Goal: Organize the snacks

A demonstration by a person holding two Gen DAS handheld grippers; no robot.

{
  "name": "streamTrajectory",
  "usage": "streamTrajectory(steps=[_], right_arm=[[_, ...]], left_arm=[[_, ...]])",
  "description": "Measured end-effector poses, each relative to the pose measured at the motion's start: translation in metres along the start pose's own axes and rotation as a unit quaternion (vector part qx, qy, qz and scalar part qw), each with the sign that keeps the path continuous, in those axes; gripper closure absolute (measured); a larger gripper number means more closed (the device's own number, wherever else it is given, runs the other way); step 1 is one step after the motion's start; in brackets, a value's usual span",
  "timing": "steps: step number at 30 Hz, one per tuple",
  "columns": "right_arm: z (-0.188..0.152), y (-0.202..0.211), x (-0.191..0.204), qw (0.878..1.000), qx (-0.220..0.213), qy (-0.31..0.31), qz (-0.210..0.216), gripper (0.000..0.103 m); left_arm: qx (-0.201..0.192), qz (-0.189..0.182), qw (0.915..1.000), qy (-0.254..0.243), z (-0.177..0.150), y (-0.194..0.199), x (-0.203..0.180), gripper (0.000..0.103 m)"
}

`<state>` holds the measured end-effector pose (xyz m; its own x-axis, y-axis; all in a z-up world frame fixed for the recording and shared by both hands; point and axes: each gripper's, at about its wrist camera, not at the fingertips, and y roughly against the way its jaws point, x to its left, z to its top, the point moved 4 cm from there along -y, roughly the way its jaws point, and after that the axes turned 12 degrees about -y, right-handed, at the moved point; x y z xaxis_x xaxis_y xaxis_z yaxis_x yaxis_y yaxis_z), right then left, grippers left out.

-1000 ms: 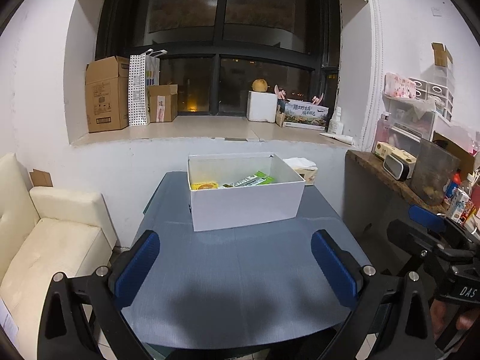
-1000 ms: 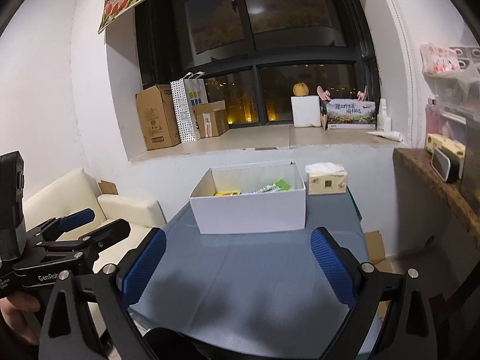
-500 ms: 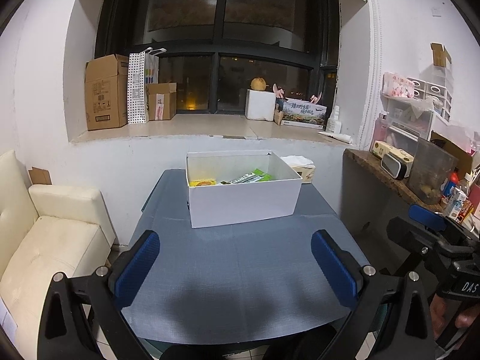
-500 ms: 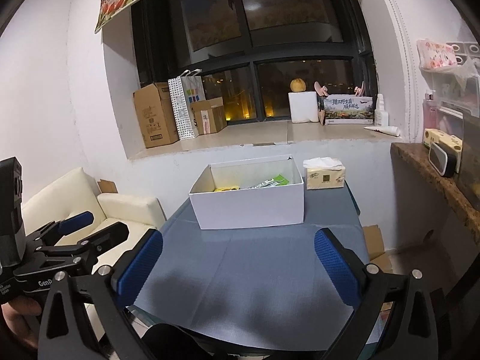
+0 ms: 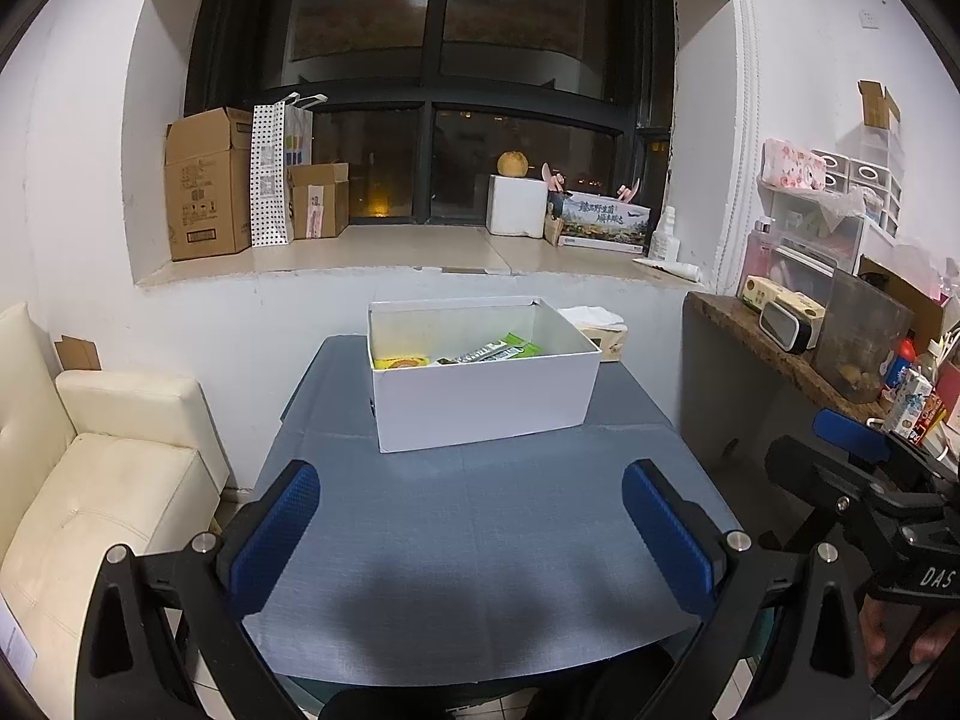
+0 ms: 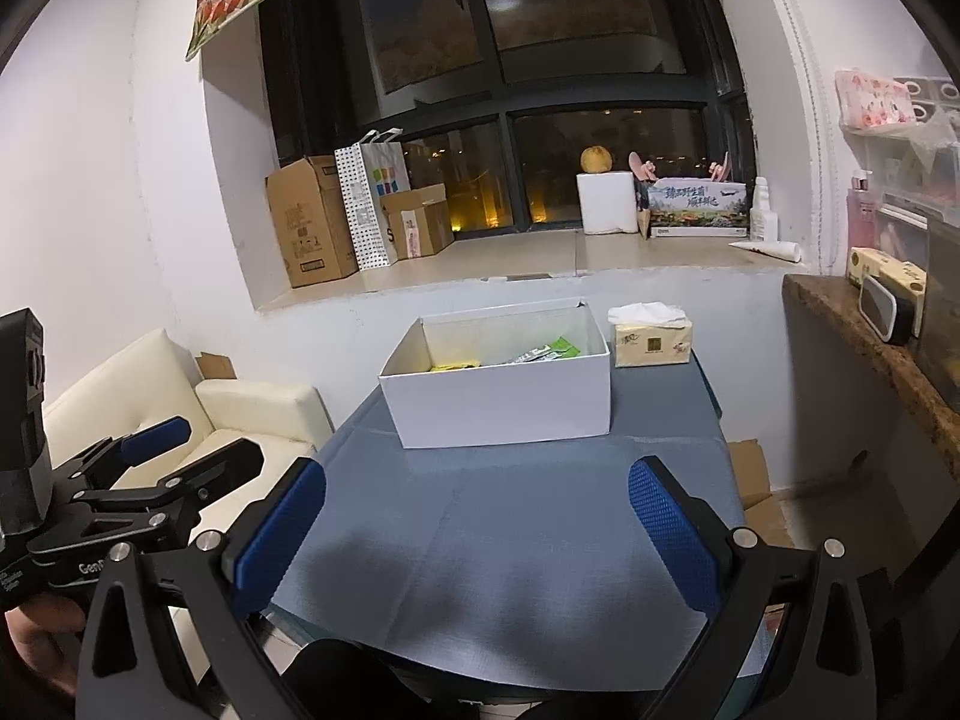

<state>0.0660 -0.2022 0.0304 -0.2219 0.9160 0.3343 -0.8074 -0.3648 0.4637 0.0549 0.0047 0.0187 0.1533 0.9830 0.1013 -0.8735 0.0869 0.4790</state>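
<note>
Box [image 5: 480,402] nearer; label maybe "DAS".

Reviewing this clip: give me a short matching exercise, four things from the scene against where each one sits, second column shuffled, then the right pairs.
Things:
1. green snack packet
2. tissue pack
3. round yellow fruit
4. white box

Places:
A. on top of the white block on the window sill
B. on the blue table
C. inside the white box
D. on the table just beside the box's far right corner

Pairs: 1-C, 2-D, 3-A, 4-B
</note>
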Motion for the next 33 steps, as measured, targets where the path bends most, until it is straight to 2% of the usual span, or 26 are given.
streamTrajectory(steps=[6, 33], right_arm=[[-0.0013, -0.0013, 0.0004, 1.000, 0.006, 0.003, -0.009, 0.000], [-0.0030, 0.0012, 0.0055, 1.000, 0.006, 0.009, -0.003, 0.000]], left_arm=[[0.000, -0.001, 1.0000, 0.000, -0.0007, 0.0010, -0.0005, 0.000], [0.008, -0.004, 1.0000, -0.003, -0.0033, 0.0022, -0.0014, 0.000]])
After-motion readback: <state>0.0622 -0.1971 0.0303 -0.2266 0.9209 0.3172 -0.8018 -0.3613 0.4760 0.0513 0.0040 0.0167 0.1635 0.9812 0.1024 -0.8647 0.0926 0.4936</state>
